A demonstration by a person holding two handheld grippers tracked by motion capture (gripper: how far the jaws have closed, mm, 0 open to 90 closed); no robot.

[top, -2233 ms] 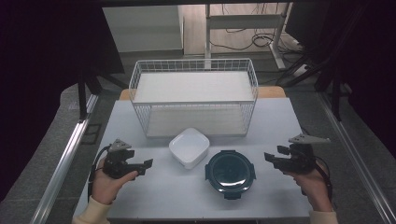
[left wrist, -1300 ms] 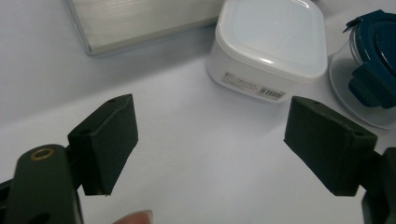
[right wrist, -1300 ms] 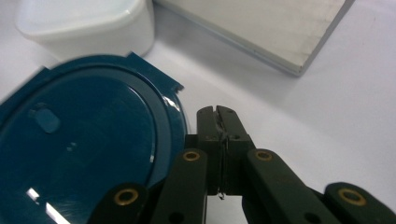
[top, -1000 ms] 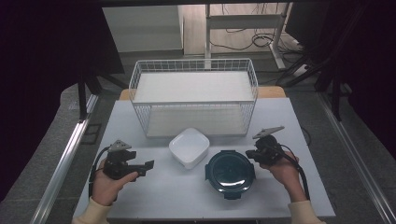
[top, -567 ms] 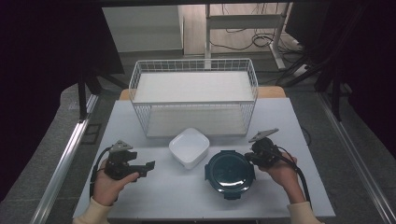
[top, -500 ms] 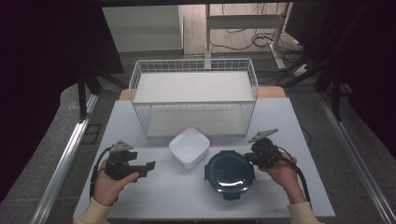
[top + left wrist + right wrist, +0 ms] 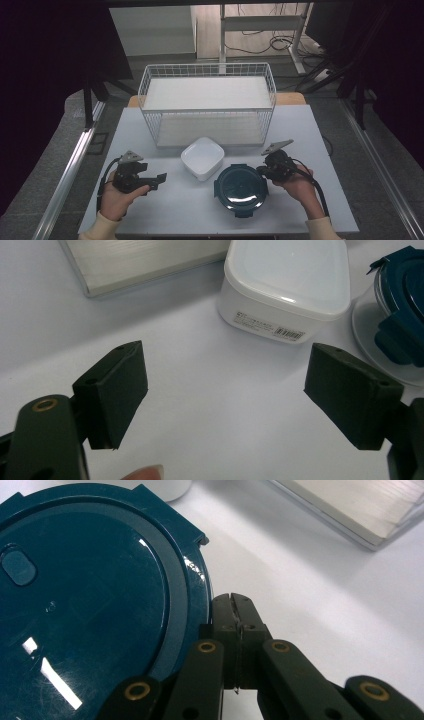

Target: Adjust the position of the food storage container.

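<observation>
White tabletop (image 7: 165,220): right gripper (image 7: 233,611), clenched empty, nudges the round teal-lidded container's (image 7: 240,188) rim latch; left gripper (image 7: 225,395) waits released; prying comes next.

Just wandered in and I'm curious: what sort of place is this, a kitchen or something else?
Probably a lab or workshop bench set up for recording, not a kitchen. A person holds cabled tongs, left tongs and right tongs, over a white table with a wire basket, dark curtains around and cables on the floor behind.

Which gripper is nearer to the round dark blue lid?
Right. The right gripper, jaws shut, is right at the lid's right edge. The left gripper is open, apart from it, beyond the white box.
</observation>
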